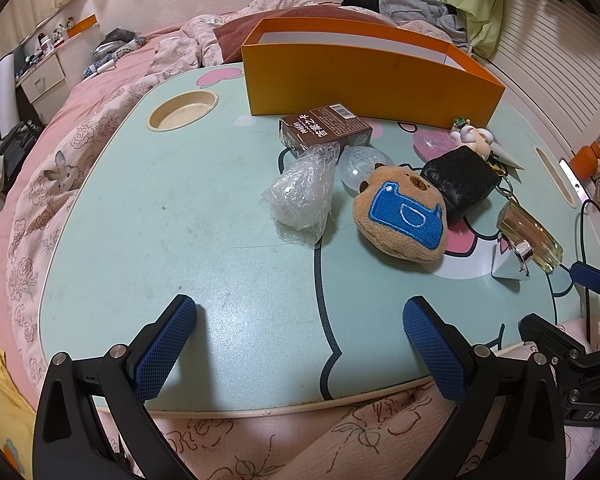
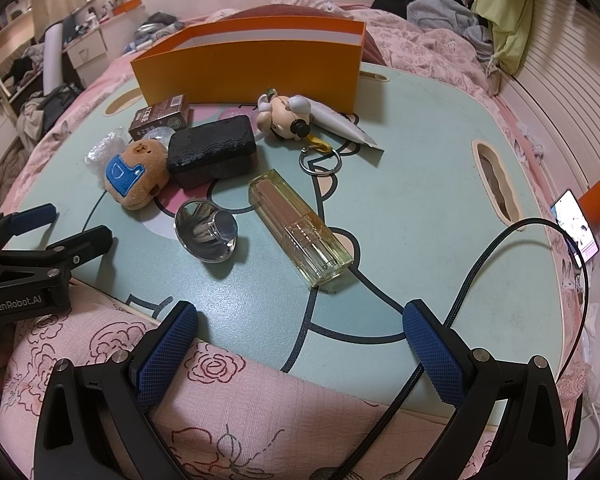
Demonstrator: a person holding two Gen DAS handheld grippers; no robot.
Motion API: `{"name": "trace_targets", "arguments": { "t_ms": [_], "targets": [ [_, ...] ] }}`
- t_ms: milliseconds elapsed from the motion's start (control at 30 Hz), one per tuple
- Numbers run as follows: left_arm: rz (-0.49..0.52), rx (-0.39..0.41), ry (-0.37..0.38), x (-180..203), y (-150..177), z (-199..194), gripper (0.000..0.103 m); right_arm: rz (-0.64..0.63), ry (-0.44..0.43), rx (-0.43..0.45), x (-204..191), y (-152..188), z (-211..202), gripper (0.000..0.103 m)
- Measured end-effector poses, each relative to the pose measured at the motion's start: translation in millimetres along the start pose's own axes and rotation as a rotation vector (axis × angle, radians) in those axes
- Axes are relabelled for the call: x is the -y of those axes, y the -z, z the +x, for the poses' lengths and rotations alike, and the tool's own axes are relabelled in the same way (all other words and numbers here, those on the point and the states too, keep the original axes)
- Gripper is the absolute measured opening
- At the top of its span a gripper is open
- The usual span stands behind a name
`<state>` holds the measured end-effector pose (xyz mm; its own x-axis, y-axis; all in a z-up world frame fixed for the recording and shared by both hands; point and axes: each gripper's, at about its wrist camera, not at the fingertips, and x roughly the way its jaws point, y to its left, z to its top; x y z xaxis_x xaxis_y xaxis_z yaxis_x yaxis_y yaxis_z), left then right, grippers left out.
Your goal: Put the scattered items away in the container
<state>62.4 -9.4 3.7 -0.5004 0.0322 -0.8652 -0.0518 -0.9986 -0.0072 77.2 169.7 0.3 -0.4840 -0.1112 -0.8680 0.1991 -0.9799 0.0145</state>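
Two grippers are waiting at the near edge of the lap table (image 1: 148, 216), neither holding anything. The left gripper (image 1: 300, 320) is hanging with its blue pads wide apart over bare tabletop, and the right gripper (image 2: 300, 322) is doing the same, fingers spread, half over the pink floral bedding (image 2: 228, 396) and half over the table's rim.

Nearest the right gripper, a clear yellowish perfume bottle (image 2: 300, 228) is lying on its side, with its silver cap (image 2: 206, 230) resting apart from it just to the left. Beyond those, a capybara plush (image 1: 400, 216) is sitting against a black case (image 1: 458, 182), and a crumpled plastic wrap (image 1: 300, 196) is lying just left of the plush. Further back, a brown carton (image 1: 324, 126), a clear round lid (image 1: 364, 164), a pink disc (image 1: 432, 144) and a figurine keychain (image 2: 286, 118) are clustering close to the front wall of the orange box (image 1: 372, 80).

The box is standing open at the far side of the table, and what shows of its inside looks empty, so the tidying appears to be only starting: everything is still scattered outside it. The step in hand looks like choosing a first item. A sensible next move would be sending the left gripper forward to the wrap or plush, or the right to the bottle, closing gently, then lifting high enough to clear the tall orange wall.
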Motion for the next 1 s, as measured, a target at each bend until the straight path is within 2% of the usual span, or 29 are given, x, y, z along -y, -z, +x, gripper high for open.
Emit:
{"name": "trace_targets", "arguments": {
  "t_ms": [1000],
  "targets": [
    [-0.005,0.004,0.010,-1.0,0.1,-0.1,0.103,0.004,-0.005,0.007,1.0,-0.1,-0.2,0.102]
  ]
}}
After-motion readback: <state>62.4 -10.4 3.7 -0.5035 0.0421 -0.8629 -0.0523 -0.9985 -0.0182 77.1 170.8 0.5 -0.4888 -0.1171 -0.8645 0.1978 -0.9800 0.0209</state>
